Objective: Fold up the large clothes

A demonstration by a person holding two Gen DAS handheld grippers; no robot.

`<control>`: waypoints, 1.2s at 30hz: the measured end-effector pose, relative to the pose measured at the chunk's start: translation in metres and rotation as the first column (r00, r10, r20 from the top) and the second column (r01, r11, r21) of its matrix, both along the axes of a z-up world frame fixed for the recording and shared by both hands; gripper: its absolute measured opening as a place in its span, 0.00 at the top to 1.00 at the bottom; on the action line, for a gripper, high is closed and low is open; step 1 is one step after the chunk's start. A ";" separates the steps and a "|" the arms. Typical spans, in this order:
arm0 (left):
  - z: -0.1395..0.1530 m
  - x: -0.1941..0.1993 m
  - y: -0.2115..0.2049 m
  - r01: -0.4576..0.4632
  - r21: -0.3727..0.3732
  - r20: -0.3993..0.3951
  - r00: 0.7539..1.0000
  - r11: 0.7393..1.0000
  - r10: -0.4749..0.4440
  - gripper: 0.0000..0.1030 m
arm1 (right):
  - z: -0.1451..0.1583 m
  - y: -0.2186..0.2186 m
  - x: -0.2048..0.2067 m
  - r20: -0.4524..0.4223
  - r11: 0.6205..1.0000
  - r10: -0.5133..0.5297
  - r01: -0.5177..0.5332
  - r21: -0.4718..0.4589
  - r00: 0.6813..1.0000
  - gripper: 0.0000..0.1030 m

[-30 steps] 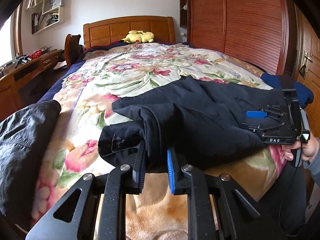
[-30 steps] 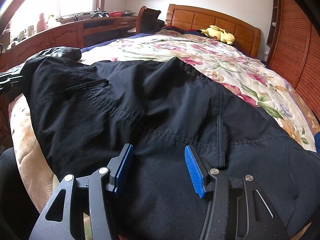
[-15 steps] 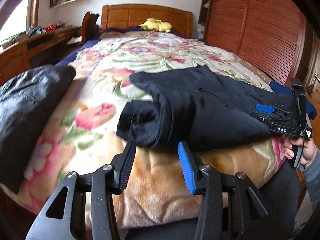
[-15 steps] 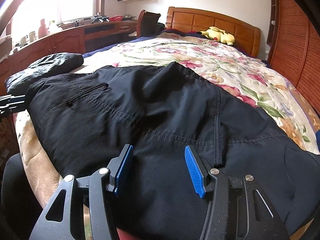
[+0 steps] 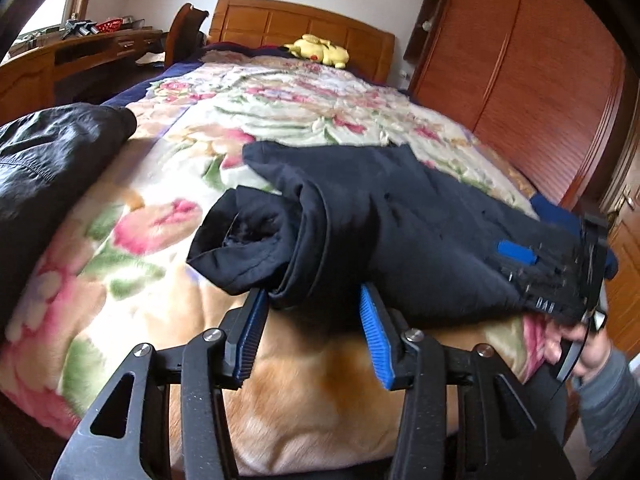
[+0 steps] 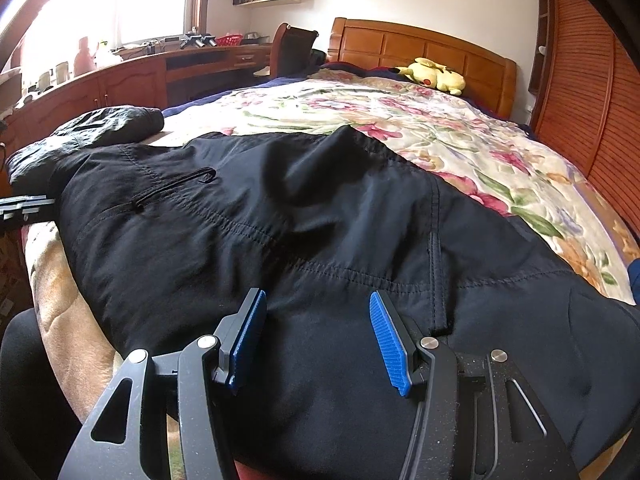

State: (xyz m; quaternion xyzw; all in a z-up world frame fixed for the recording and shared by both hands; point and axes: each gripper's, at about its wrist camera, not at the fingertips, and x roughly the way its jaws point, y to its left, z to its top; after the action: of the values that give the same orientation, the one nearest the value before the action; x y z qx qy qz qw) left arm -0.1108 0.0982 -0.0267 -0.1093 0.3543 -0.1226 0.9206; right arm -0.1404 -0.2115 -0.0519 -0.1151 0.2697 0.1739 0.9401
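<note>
A dark navy garment (image 5: 400, 216) lies folded across the near end of the bed, its rolled left end (image 5: 256, 248) facing my left gripper (image 5: 311, 292). The left jaws are opening; the fold's lower edge hangs just at the blue pads (image 5: 370, 328), which do not press on it. In the right wrist view the same garment (image 6: 280, 220) spreads flat, with a zip pocket (image 6: 172, 192). My right gripper (image 6: 315, 294) rests open over the cloth, nothing pinched. A hand (image 5: 576, 344) holds that gripper at the garment's right end.
A second black garment (image 5: 48, 160) sits bunched at the bed's left edge. The floral blanket (image 5: 280, 120) covers the bed, with a yellow plush toy (image 5: 318, 50) by the headboard. A wooden desk (image 6: 120, 76) runs along the left, a wardrobe (image 5: 520, 60) along the right.
My left gripper was shut on the garment's folded end; its jaws have parted and let the cloth go, and it has sunk and rolled. The right gripper has stayed put, open.
</note>
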 end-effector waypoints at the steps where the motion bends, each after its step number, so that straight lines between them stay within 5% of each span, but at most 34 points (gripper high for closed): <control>1: 0.001 0.003 0.000 0.000 -0.023 -0.001 1.000 1.000 0.000 0.48 | 0.000 0.000 0.000 0.002 1.000 0.000 0.000 0.000 1.000 0.46; 6: 0.002 0.016 -0.001 -0.013 -0.082 0.017 1.000 0.997 0.015 0.44 | -0.001 0.000 -0.001 0.006 1.000 0.001 -0.001 0.001 1.000 0.46; 10: 0.010 0.020 -0.005 0.008 -0.065 0.062 0.998 0.998 -0.004 0.74 | -0.001 -0.002 -0.001 0.005 1.000 0.003 -0.003 0.003 1.000 0.46; 13: 0.021 0.022 -0.015 0.041 -0.034 0.085 0.996 0.999 -0.038 0.87 | 0.000 -0.002 0.000 -0.005 1.000 0.007 -0.007 0.002 1.000 0.46; 25: 0.087 0.031 -0.069 0.134 0.047 0.220 0.965 0.990 -0.141 0.90 | 0.003 -0.005 0.007 -0.039 1.000 0.017 -0.017 0.011 0.999 0.46; 31: 0.115 0.039 -0.109 0.207 0.096 0.264 0.938 0.974 -0.225 0.90 | 0.032 -0.058 -0.018 0.023 0.993 -0.024 0.021 0.113 0.999 0.46; 36: 0.129 0.045 -0.159 0.292 0.143 0.286 0.902 0.946 -0.322 0.91 | 0.052 -0.110 -0.036 0.074 0.988 -0.123 0.116 0.100 0.990 0.46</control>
State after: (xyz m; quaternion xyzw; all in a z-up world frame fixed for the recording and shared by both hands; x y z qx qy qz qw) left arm -0.0657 -0.0605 0.1024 0.0131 0.2257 -0.2643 0.9376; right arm -0.1765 -0.3215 0.0004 -0.0604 0.2295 0.1252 0.9633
